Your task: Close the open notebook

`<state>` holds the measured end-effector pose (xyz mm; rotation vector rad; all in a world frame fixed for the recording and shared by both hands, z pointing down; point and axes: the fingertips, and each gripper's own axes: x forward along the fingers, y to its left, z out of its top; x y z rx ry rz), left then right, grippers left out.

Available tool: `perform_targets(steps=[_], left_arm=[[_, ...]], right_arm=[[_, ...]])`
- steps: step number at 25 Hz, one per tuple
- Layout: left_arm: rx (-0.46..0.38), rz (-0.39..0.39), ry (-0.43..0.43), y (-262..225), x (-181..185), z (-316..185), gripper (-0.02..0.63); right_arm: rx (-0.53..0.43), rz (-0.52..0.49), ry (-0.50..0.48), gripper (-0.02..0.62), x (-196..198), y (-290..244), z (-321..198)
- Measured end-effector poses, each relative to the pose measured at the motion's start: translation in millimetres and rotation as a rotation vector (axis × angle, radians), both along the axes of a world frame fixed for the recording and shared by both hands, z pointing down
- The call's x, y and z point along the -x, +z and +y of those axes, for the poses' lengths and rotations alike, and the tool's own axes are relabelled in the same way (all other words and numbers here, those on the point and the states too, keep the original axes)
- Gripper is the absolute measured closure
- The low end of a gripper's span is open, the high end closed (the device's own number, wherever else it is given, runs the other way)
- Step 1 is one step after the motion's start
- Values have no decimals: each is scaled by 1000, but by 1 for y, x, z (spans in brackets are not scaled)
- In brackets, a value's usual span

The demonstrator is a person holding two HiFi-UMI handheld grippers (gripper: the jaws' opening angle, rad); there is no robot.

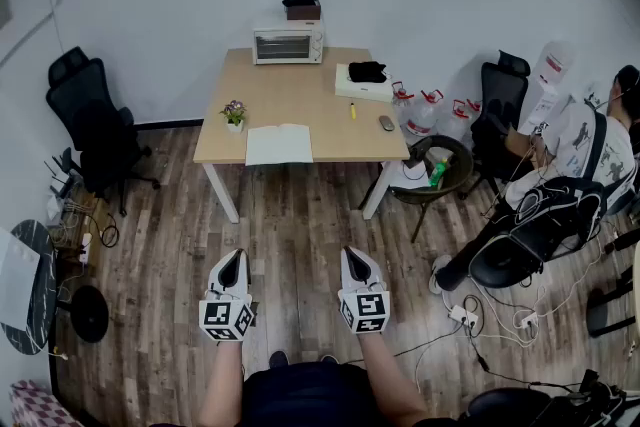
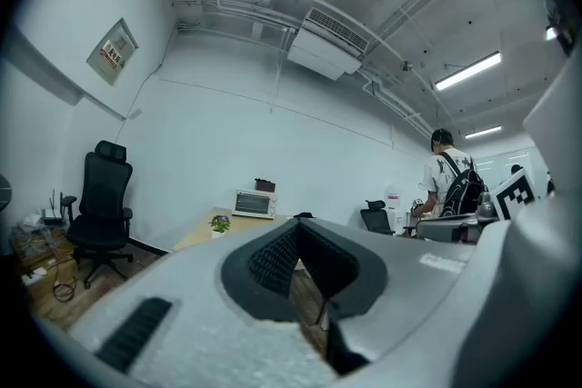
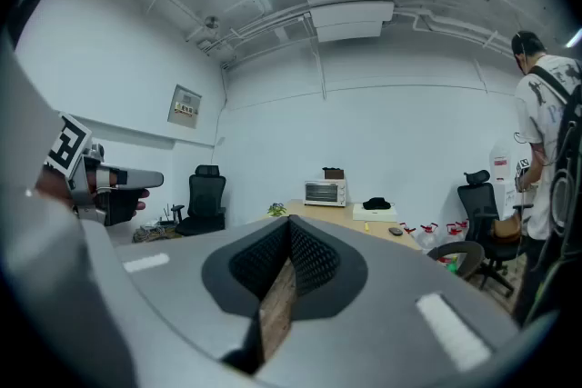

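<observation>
- You are standing well back from the table (image 1: pixel 300 90), holding the left gripper (image 1: pixel 236 261) and the right gripper (image 1: pixel 352 259) about level in front of you, above the wooden floor.
- Both grippers are carrying nothing: the fingers of each one are pressed together, and no thing is sitting between them.
- The notebook (image 1: pixel 279 144) is lying open and flat at the near edge of the table, near a small potted plant (image 1: pixel 234 113) and well apart from both grippers.
- In my judgement the task is only beginning: you are at the approach step, and the closing is not yet started.
- The next move is asking you to walk to the table, spread the fingers of one gripper, take the outer edge of one half, and fold it over the other half.
</observation>
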<state>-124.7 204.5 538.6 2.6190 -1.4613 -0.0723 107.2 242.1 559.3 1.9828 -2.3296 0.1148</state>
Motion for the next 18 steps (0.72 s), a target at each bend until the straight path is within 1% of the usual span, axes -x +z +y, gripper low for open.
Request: perform_targets(steps=[6,9,11,15,18], left_arm=[[10,-15,5,4,-4,-2,609],[15,-19,6,4,-9,-1,609],[14,-11,2,4,-11,1,609],[13,-15,-5,2,-15,5,609],[13,-10,-10,2,-20,8,609]], right_arm=[[-9,-32,-17,584,0,1,-3],[-64,-54,-29,583,-4,-11,-1],[-81,-62,-29,583,-8,-16,-1],[-63,-32,-33,583,-12,-15,1],[-52,-35,-40,583,-16,-12,1]])
